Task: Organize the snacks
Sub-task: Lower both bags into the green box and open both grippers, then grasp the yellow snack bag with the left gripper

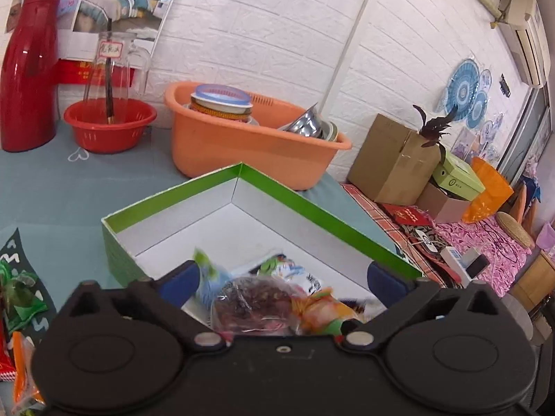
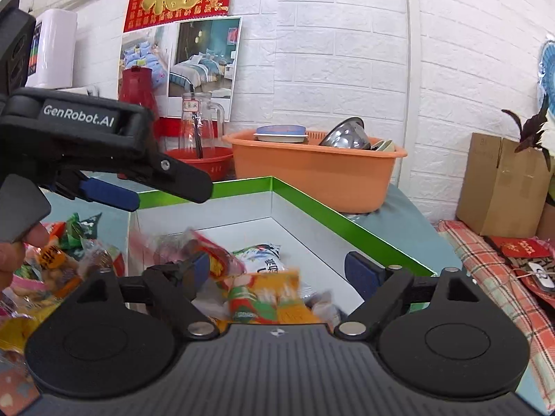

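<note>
Closest to the lens in the left wrist view is the left gripper (image 1: 282,279), jaws spread wide with nothing pinched, and loose snack packets (image 1: 263,298) sitting blurred between and below the blue pads. They're inside the green-rimmed box (image 1: 312,204), near its front edge, around 6 o'clock in frame. More wrapped snacks (image 1: 20,312) lie outside on the table at 8 o'clock. Going rightward along the back: red thermos (image 1: 27,69) at 10 o'clock, red basin (image 1: 109,124) with a glass jug, orange tub (image 1: 249,145) of dishes at 12, cardboard carton (image 1: 388,159) at 2.

The right wrist view is the same deal: right gripper (image 2: 281,272) wide apart, gripping nothing, with blurry packets (image 2: 263,298) in the box under it. There's a pile of snacks (image 2: 59,263) at 9 o'clock beside the box.
</note>
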A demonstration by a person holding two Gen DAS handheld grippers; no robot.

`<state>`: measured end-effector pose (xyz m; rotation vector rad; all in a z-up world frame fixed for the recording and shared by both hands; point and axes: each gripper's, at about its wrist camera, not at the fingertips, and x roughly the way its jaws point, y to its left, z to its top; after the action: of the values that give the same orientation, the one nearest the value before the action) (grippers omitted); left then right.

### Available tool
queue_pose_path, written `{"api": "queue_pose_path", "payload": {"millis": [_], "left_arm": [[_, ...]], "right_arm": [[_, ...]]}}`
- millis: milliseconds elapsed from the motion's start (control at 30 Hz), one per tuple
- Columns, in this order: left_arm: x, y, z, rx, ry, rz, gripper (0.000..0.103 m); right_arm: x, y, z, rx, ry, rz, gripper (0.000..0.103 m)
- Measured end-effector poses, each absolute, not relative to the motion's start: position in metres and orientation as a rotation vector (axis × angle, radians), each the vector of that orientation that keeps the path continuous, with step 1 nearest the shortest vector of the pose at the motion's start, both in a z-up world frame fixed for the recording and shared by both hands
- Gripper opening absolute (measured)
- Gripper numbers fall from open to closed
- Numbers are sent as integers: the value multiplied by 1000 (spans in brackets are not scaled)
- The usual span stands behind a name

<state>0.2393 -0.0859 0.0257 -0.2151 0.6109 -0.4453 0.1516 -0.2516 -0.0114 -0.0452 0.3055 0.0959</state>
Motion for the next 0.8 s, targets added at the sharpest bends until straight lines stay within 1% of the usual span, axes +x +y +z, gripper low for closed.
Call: {"api": "queue_pose_path", "payload": {"millis": [233,533,800], "left_arm": [[224,-79,37,-189,601,-440,103],[173,-66,56,-174,592,-411,103],[115,-45,49,-173,581,-428,103]], "right_arm": [[135,-252,1,-29,273,98,103],[92,-240,14,7,232,152,103],[53,-222,-2,-20,303,225,103]]}}
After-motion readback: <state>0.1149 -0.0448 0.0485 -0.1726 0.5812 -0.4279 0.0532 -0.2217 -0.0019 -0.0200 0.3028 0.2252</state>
